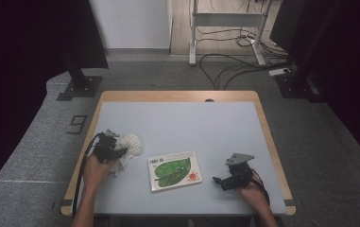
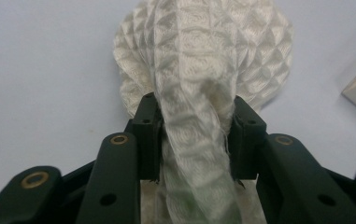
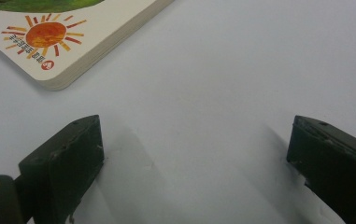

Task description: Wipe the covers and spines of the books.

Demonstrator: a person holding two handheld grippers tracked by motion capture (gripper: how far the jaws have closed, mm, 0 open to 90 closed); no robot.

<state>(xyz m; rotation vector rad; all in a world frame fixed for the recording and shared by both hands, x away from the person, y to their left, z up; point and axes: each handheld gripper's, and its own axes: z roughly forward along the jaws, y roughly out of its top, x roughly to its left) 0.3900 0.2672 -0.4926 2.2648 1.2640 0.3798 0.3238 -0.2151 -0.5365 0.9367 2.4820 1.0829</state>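
The white quilted cloth (image 2: 203,60) lies bunched left of the picture book (image 1: 175,170), soft, light and limp. The left hand-held gripper (image 2: 196,133) is clamped on a gathered fold, a sound hold. The right hand-held gripper (image 3: 194,154), right of the book, stands apart.

The left gripper's (image 2: 197,135) black fingers (image 2: 146,135) clamp a bunched white quilted cloth (image 2: 203,51) above the grey table (image 2: 45,70).

Book (image 3: 49,42) cut off at 11 o'clock, right gripper view; cover print too small. Cloth (image 2: 199,93) tail hidden behind fingers (image 2: 147,135).
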